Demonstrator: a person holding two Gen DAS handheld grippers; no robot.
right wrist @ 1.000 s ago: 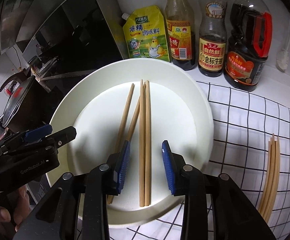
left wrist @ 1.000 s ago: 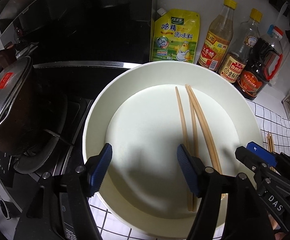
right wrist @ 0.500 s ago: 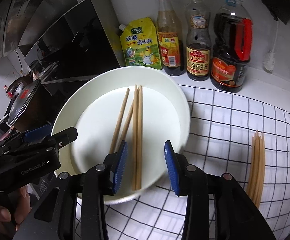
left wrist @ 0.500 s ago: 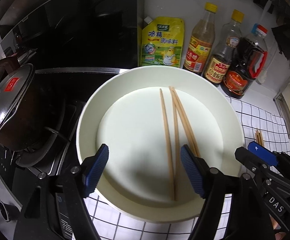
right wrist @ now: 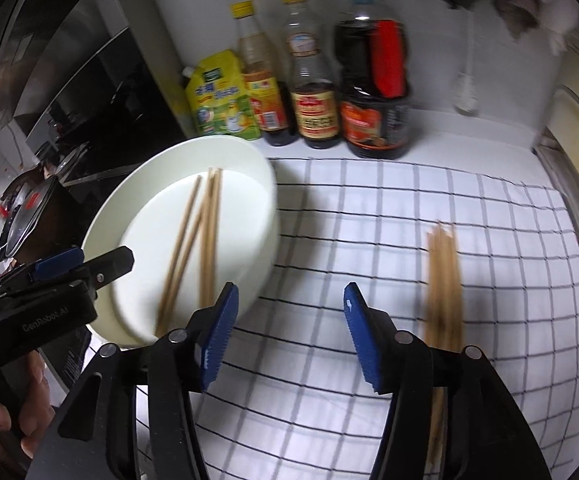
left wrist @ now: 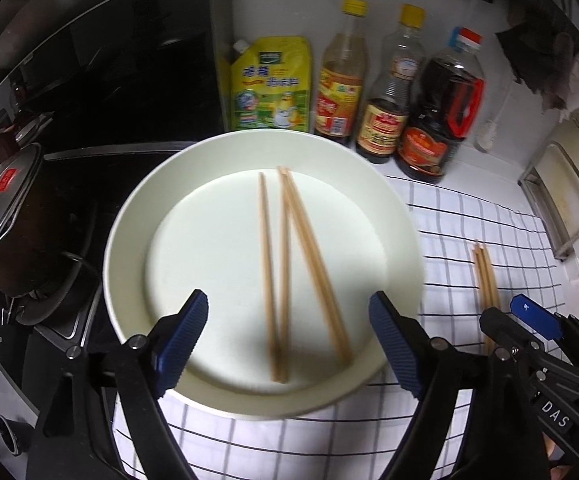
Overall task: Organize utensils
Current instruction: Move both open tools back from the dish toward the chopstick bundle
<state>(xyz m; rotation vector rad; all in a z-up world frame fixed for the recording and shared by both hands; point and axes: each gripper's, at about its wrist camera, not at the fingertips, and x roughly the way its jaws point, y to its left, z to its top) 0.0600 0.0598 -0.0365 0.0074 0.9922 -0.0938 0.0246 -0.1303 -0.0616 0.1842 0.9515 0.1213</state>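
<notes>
A white plate (left wrist: 137, 216) holds several wooden chopsticks (left wrist: 285, 272); it also shows in the right wrist view (right wrist: 257, 184) with the chopsticks (right wrist: 193, 248) on it. My left gripper (left wrist: 289, 340) is open and empty above the plate's near rim. My right gripper (right wrist: 285, 336) is open and empty over the checked cloth (right wrist: 369, 240), right of the plate. A bundle of chopsticks (right wrist: 443, 280) lies on the cloth to its right, also in the left wrist view (left wrist: 485, 276). The right gripper's body shows in the left wrist view (left wrist: 537, 320).
A yellow seasoning pouch (left wrist: 269, 84) and three sauce bottles (left wrist: 385, 92) stand along the back wall. A lidded pot (left wrist: 1, 216) sits on the black stove at left. A tray rack (left wrist: 561, 200) stands at the right edge.
Both grippers have pulled back and up from the plate. The right gripper has swung right over the cloth and opened wider. The chopsticks on the plate lie as before.
</notes>
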